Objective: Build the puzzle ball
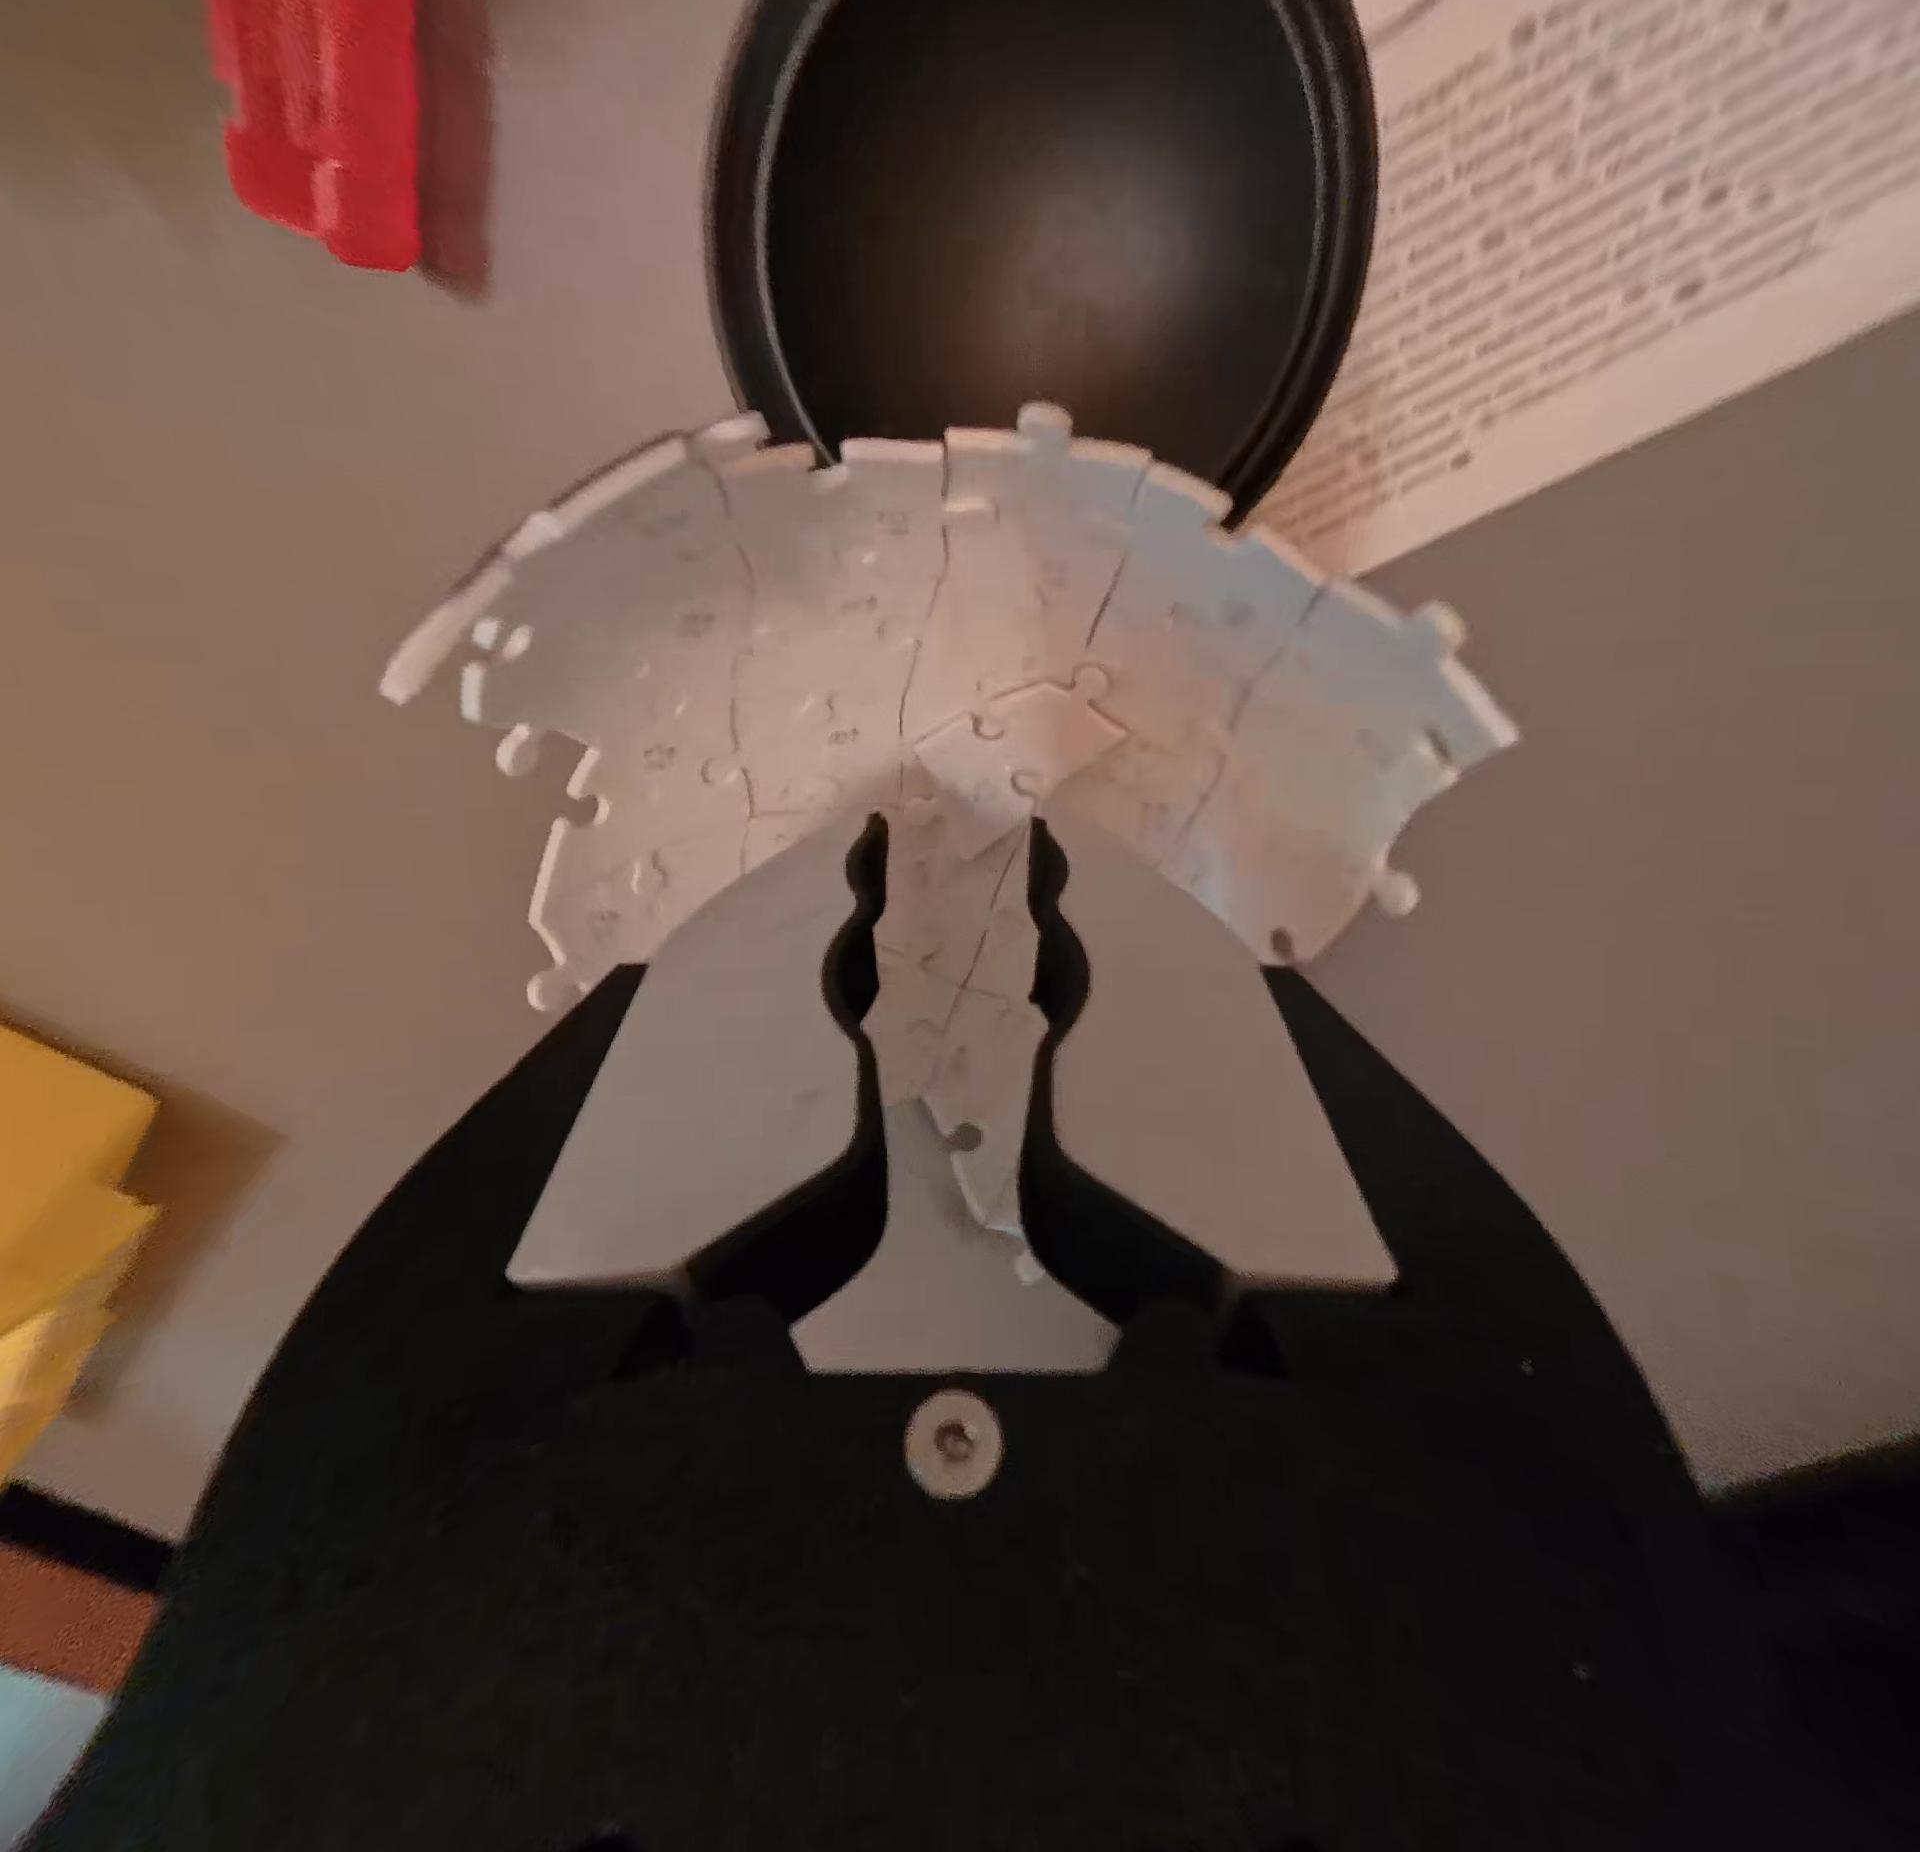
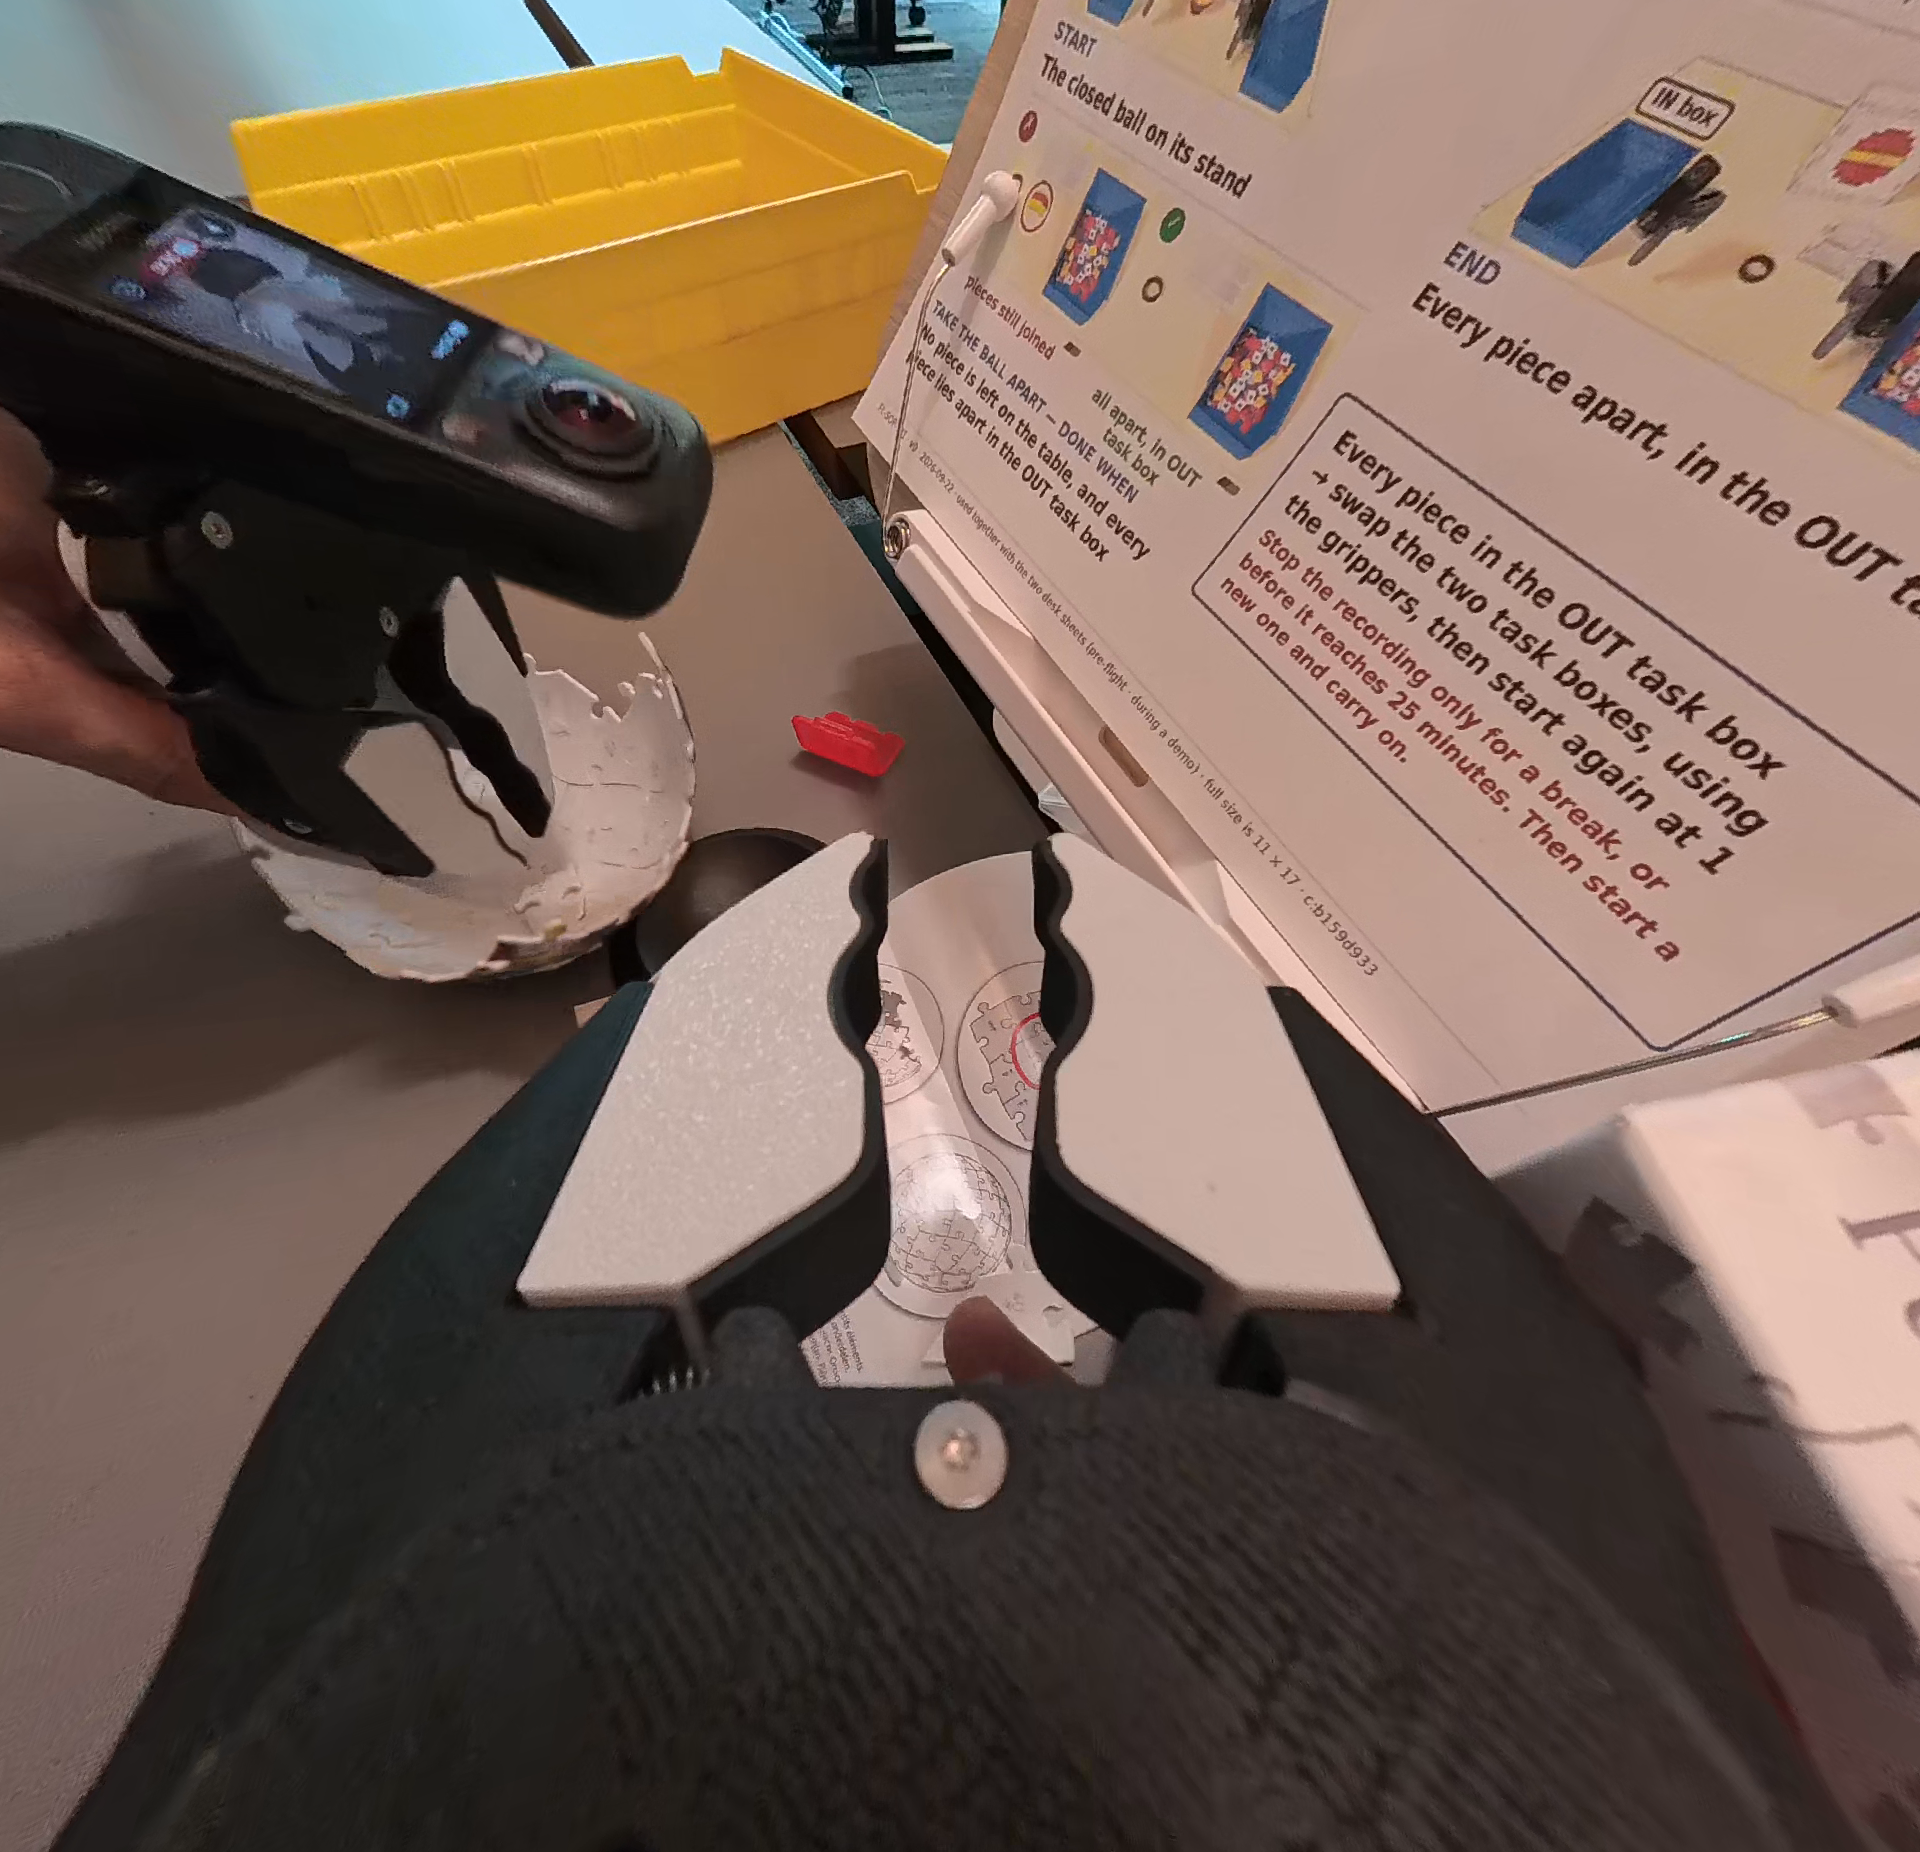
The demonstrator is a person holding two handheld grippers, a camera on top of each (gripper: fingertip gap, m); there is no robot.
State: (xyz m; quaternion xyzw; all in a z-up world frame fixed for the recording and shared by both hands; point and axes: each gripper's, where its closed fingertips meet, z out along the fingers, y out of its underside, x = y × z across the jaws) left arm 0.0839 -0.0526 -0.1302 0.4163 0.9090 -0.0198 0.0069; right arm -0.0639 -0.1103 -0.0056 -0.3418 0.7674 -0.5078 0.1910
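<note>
The half-built white puzzle ball shell (image 1: pixel 831 639) fills the middle of the left wrist view, inner side towards me. My left gripper (image 1: pixel 961 831) is shut on its wall, which runs between the two fingers. In the right wrist view the shell (image 2: pixel 613 763) rests tilted on the grey table, with the left gripper (image 2: pixel 488 836) reaching into it from above. The black round stand (image 2: pixel 727 883) sits just right of the shell and is empty (image 1: pixel 1039 192). My right gripper (image 2: pixel 961 852) is open and empty above a sheet with ball drawings (image 2: pixel 956 971).
A red puzzle piece (image 2: pixel 847 742) lies on the table beyond the stand. A yellow bin (image 2: pixel 623 233) stands at the back. A tilted instruction board (image 2: pixel 1455 452) blocks the right side. A white box (image 2: pixel 1787 1335) sits at the near right. A small white piece (image 2: pixel 1044 1314) and a fingertip show low between the right fingers. Some 20 cm of space lies between my two pairs of fingers. My left gripper's tips are some 11 cm from the red puzzle piece (image 2: pixel 847 742). It turns up in the left wrist view (image 1: pixel 326 61) as well.
</note>
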